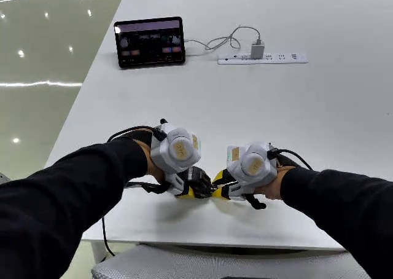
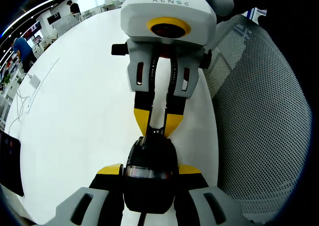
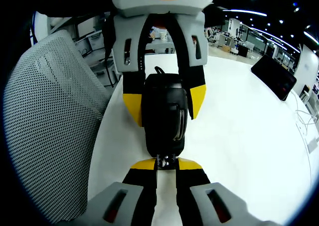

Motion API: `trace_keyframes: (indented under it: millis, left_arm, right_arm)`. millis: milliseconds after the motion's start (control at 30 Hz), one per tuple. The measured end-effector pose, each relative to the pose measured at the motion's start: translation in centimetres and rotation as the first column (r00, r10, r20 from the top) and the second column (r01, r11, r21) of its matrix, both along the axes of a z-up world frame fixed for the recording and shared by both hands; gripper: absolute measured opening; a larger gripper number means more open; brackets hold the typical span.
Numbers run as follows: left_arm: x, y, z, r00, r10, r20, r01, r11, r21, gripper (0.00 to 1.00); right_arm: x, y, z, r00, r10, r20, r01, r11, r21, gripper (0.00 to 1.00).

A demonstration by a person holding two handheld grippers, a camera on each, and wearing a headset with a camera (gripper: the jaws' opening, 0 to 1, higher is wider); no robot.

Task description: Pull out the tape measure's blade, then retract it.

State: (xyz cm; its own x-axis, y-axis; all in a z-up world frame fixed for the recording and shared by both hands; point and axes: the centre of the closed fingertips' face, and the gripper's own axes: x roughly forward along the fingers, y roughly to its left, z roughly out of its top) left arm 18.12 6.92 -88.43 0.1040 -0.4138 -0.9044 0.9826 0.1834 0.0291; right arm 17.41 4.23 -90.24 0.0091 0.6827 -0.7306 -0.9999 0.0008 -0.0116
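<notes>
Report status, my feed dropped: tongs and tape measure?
Left tongs shut on tape measure case. Right tongs shut on blade tip, blade not yet out. Nothing blocks the pull.

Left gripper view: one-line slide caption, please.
Left gripper clamps the tape measure case; right gripper pinches its blade tip, white workbench beneath.

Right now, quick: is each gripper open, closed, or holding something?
Left gripper: closed, holding the tape measure by its case.
Right gripper: closed, pinching the blade tip.
</notes>
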Motion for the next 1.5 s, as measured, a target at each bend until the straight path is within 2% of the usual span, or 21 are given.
trace_keyframes:
  millis: [333,400,600,633,667,700,800,1000,1067,1100,1133,1200,1233,1400,1500]
  left_arm:
    - [0.0,0.0,0.1,1.000,0.013,0.004,-0.013,1.000,-0.008,0.35]
    - [0.0,-0.1,0.0,1.000,0.011,0.004,-0.011,1.000,-0.011,0.34]
    - [-0.1,-0.1,0.1,1.000,0.010,0.005,-0.010,1.000,-0.008,0.34]
    - [-0.1,-0.1,0.1,1.000,0.010,0.005,-0.010,1.000,-0.010,0.34]
    - [0.0,-0.1,0.1,1.000,0.011,0.006,-0.011,1.000,-0.011,0.34]
    - [0.0,-0.1,0.1,1.000,0.014,0.005,-0.014,1.000,-0.011,0.34]
    - [-0.1,-0.1,0.0,1.000,0.009,0.008,-0.009,1.000,-0.008,0.34]
    - [-0.1,-0.1,0.1,1.000,0.009,0.007,-0.009,1.000,-0.010,0.34]
    - [-0.1,-0.1,0.1,1.000,0.009,0.008,-0.009,1.000,-0.011,0.34]
    - [-0.2,-0.1,0.1,1.000,0.007,0.008,-0.007,1.000,-0.011,0.35]
    - [-0.2,-0.1,0.1,1.000,0.005,0.010,-0.005,1.000,-0.010,0.35]
    - [-0.2,0.0,0.1,1.000,0.008,0.009,-0.008,1.000,-0.009,0.34]
    - [-0.2,0.1,0.2,1.000,0.008,0.010,-0.008,1.000,-0.012,0.34]
    - [-0.2,0.0,0.2,1.000,0.004,0.019,-0.003,1.000,-0.023,0.34]
    - [-0.1,0.0,0.2,1.000,0.016,0.014,-0.015,1.000,-0.026,0.34]
  right_arm:
    - [0.0,-0.7,-0.1,1.000,0.004,-0.001,-0.004,1.000,-0.008,0.08]
    - [0.0,-0.9,-0.1,1.000,0.001,-0.019,-0.001,1.000,-0.008,0.08]
    - [0.0,-1.4,-0.1,1.000,0.000,-0.020,0.000,1.000,-0.013,0.09]
    - [-0.1,-1.4,-0.1,0.999,-0.007,-0.033,0.007,1.000,-0.013,0.09]
    - [-0.1,-1.3,-0.2,1.000,-0.004,-0.027,0.004,1.000,-0.014,0.10]
    - [0.0,-1.2,-0.2,1.000,0.011,0.001,-0.011,1.000,-0.017,0.10]
    - [-0.2,-0.8,-0.2,1.000,0.021,0.009,-0.021,0.999,-0.026,0.11]
    - [-0.2,-0.5,-0.4,1.000,0.011,-0.016,-0.011,1.000,-0.024,0.12]
    - [-0.2,0.6,-0.3,0.999,-0.015,-0.029,0.015,1.000,0.008,0.13]
    - [-0.3,0.6,-0.5,1.000,-0.005,-0.025,0.004,1.000,-0.014,0.12]
    - [-0.3,0.5,-0.6,0.999,0.048,0.013,-0.048,0.999,-0.025,0.12]
    - [-0.2,0.3,-0.6,1.000,0.013,-0.026,-0.013,1.000,-0.023,0.11]
    - [-0.1,0.0,-0.5,0.999,0.007,-0.031,-0.008,1.000,-0.023,0.10]
    - [-0.3,-0.4,-0.5,1.000,0.009,-0.027,-0.010,1.000,-0.026,0.10]
    - [-0.1,-0.8,-0.5,1.000,0.012,-0.028,-0.013,0.999,-0.032,0.10]
